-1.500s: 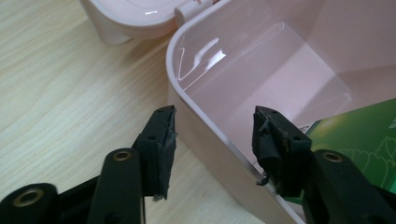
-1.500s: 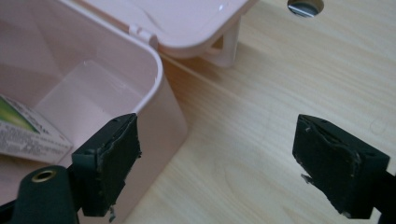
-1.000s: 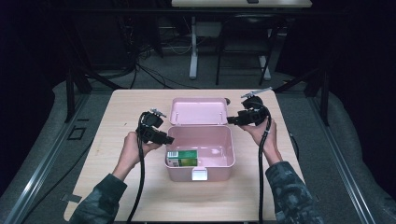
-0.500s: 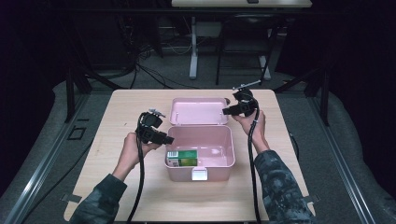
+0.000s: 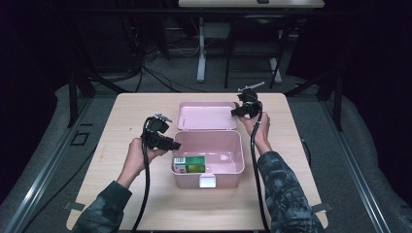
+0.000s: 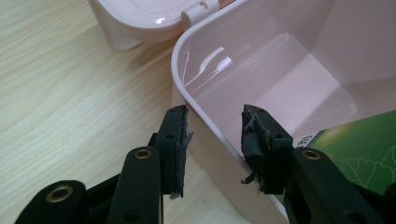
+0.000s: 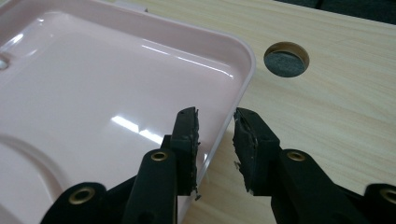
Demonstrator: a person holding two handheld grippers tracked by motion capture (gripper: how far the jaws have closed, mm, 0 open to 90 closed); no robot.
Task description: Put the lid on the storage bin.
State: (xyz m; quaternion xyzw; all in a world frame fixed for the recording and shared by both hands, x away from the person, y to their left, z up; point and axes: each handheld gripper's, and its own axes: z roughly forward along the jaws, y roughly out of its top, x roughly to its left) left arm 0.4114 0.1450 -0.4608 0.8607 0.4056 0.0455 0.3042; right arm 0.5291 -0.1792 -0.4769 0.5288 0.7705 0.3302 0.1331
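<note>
A pink box [image 5: 239, 145] stands open on the table, its lid [image 5: 204, 115] lying flat behind it. A green carton [image 5: 190, 164] lies in the box's front left corner. My left gripper [image 5: 175, 144] is at the box's left wall. In the left gripper view that wall [image 6: 196, 100] runs between the pads of this gripper [image 6: 214, 116], with a gap on the inner side, beside the carton [image 6: 364, 149]. My right gripper [image 5: 234, 113] is at the lid's right edge. Its jaws [image 7: 215, 116] have just been closing and straddle the lid's rim [image 7: 243, 79], a small gap still showing.
The wooden table [image 5: 301, 165] has a round cable hole [image 7: 286, 59] just right of the lid. A white latch [image 5: 207, 181] sits on the box's front wall. Both cables trail back toward the table's front edge. Dark floor and table legs lie beyond.
The right hand has moved left and slightly down to the lid's right edge, and its jaws have narrowed around the rim. The left hand and gripper have stayed put.
</note>
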